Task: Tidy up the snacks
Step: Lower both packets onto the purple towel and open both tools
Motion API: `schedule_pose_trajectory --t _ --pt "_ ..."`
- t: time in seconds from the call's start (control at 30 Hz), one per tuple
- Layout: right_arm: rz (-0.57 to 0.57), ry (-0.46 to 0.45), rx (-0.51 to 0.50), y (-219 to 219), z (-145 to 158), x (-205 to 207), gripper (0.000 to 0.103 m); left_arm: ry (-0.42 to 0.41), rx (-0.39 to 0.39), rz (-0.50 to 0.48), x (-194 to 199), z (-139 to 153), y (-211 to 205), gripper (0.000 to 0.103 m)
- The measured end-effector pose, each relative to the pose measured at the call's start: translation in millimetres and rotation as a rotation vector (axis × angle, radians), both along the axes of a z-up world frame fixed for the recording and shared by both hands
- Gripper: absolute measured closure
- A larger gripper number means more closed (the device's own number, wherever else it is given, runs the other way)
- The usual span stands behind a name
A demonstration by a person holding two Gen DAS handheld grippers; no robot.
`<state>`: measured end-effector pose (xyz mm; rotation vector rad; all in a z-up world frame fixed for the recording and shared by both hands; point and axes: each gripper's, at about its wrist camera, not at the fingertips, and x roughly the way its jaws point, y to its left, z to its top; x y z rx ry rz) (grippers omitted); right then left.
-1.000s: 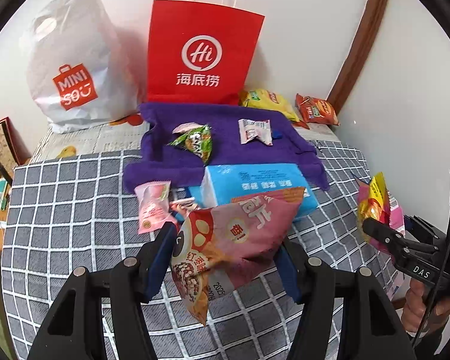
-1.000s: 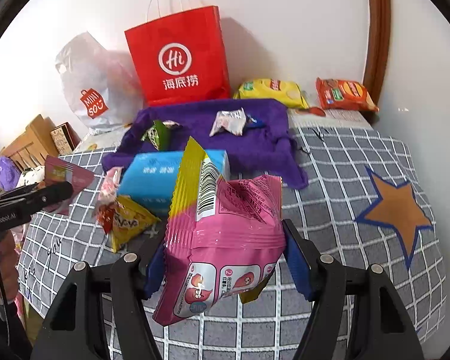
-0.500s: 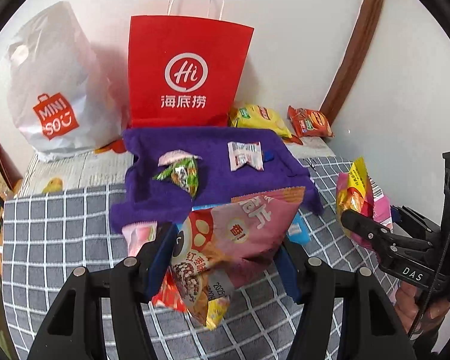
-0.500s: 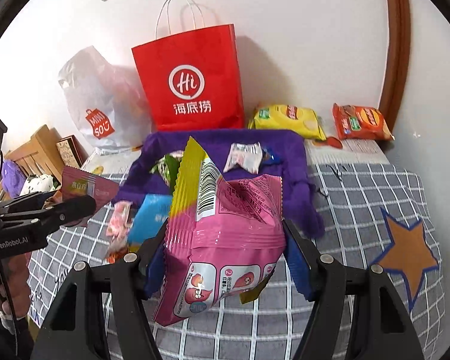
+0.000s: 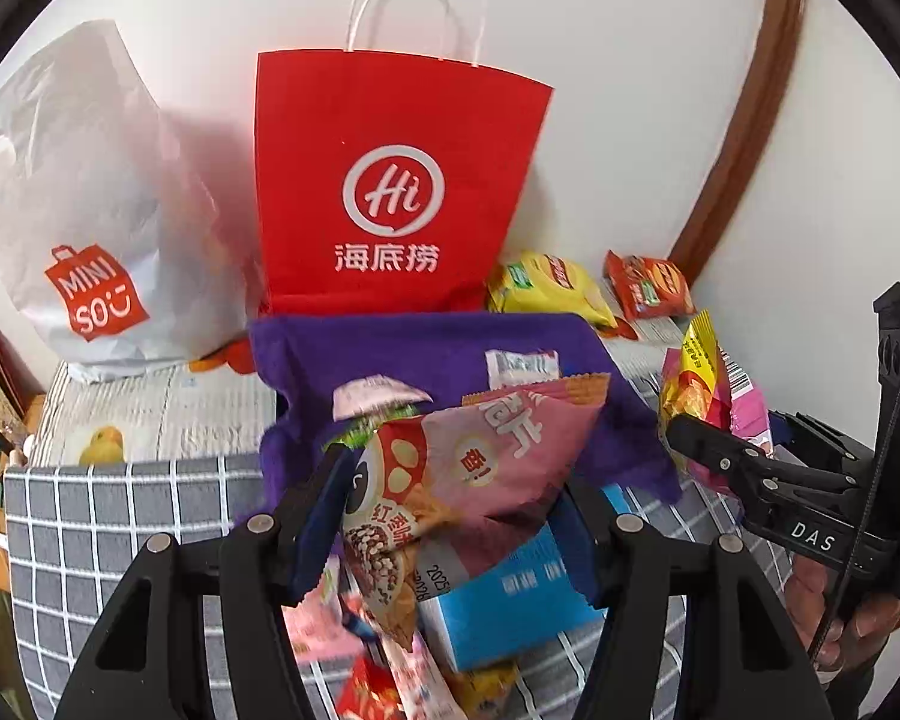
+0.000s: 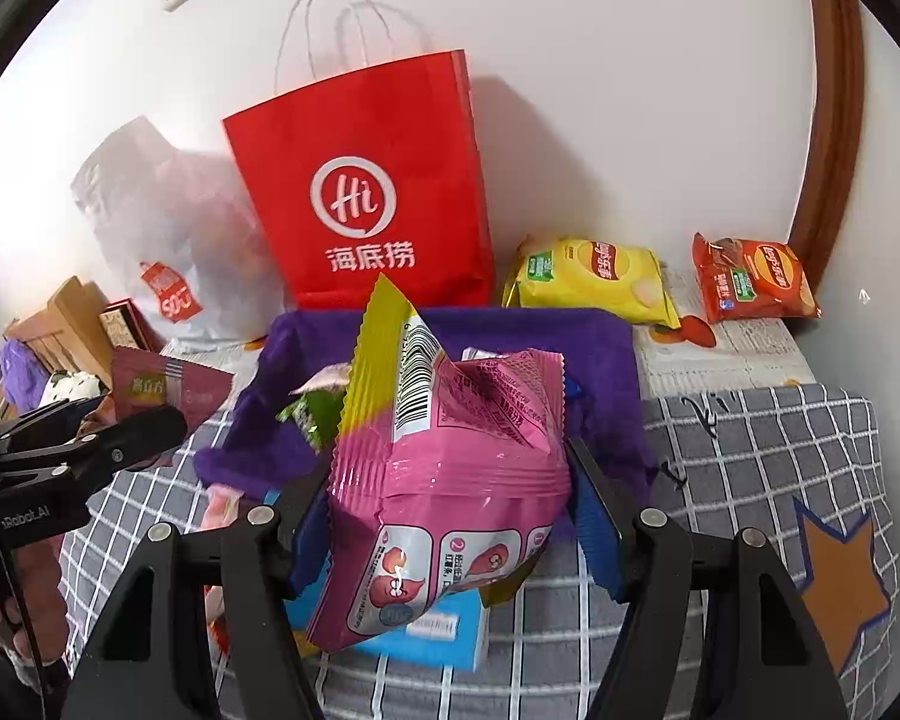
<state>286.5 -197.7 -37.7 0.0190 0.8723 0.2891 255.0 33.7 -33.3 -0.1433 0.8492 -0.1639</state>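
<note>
White walls are framing a bed spread with a grey checked blanket [image 6: 750, 438], where a person is working two handheld grippers at once. Left gripper [image 5: 450, 516] is clamping a dusty-pink chip bag [image 5: 498, 450] between its blue pads, holding it above a blue tissue pack [image 5: 510, 600]. Right gripper [image 6: 450, 516] is gripping a bright pink and yellow snack packet [image 6: 450, 456] the same way, over a purple towel [image 6: 594, 342]. Two shopping bags are standing against the wall behind: one red paper bag [image 5: 390, 180] and one white plastic bag [image 5: 90, 210]. Two Lay's chip packets, one yellow [image 6: 594, 276] and one orange [image 6: 756, 279], are lying beside the red bag. Two small wrapped snacks, one white [image 5: 519, 365] and one green [image 6: 309, 414], are resting on the towel.
</note>
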Motion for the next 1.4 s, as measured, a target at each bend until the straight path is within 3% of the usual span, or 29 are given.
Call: schedule_pose_trajectory --t 0.53,0.8,1.03,1.4 --pt "0.001 -0.048 -0.022 21 -1 78 0.035 -0.014 -0.003 0.079 70 -7 33 0.042" --pt "0.054 0.086 -0.091 29 -46 107 0.035 0.030 -0.037 0.081 93 -39 36 0.042" --pt "0.135 0.104 -0.188 29 -73 109 0.035 0.087 -0.048 0.062 99 -64 31 0.042" --pt "0.180 0.168 -0.191 33 -94 113 0.034 0.128 -0.022 0.040 103 -78 19 0.042"
